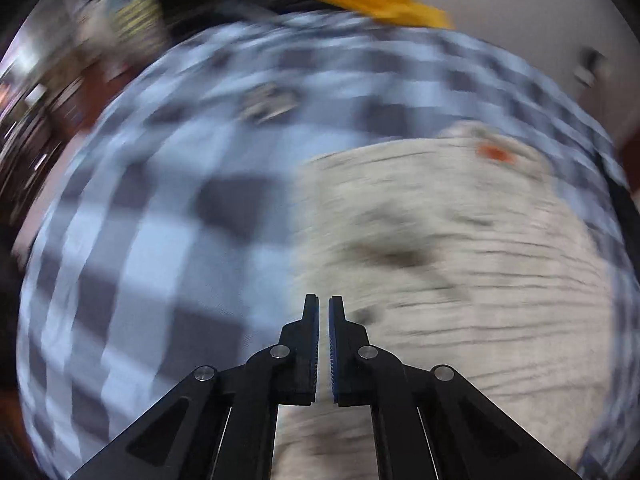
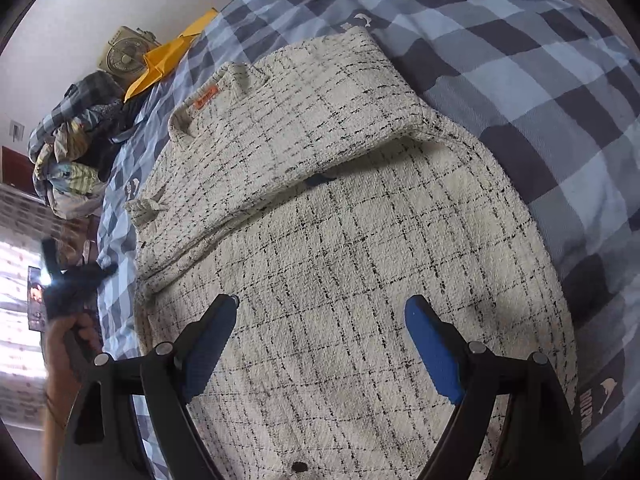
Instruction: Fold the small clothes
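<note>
The cream checked garment (image 2: 320,220) lies partly folded on the blue plaid bedcover (image 2: 540,80), directly beneath the right gripper (image 2: 320,320), whose jaws stand wide and empty. The left gripper (image 1: 324,304) is clenched on nothing at the garment's edge, its view blurred.

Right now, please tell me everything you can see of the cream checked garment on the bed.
The cream garment looks like thick, nubbly woven cloth with thin black check lines. It lies flat on the blue checked bedcover, its upper part folded over the lower. An orange label sits at the neckline. No hand-held gripper touches it.
</note>
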{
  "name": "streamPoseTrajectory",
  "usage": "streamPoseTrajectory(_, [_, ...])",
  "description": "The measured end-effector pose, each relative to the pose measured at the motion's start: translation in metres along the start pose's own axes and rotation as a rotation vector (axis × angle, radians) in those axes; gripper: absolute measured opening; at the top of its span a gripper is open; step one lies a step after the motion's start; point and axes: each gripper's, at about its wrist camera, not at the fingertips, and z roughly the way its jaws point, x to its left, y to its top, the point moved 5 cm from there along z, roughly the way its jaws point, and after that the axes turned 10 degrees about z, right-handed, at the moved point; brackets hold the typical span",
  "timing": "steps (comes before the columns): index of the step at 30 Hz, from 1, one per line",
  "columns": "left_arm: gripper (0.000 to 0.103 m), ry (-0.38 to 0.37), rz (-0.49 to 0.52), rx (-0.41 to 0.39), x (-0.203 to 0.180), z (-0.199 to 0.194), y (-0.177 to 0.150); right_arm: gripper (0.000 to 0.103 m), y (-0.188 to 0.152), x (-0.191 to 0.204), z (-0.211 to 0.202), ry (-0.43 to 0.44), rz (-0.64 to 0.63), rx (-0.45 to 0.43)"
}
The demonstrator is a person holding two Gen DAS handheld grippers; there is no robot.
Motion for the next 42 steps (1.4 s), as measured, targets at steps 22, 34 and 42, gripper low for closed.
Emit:
streamPoseTrajectory(22, [0.004,-0.056,0.042,0.02,-0.019,0.036,0.008,0.084,0.02,-0.018,0.019,-0.031,0.021,0.047])
streamPoseTrajectory(34, [0.01,-0.038,-0.019,-0.027,0.029,-0.104,-0.104,0.084,0.03,-0.052,-0.022,0.01,0.125,-0.046])
streamPoseTrajectory(42, [0.103,-0.111,0.094,0.053,-0.009,-0.114,-0.253,0.084,-0.013,-0.092,-0.059,0.124,0.234,0.002])
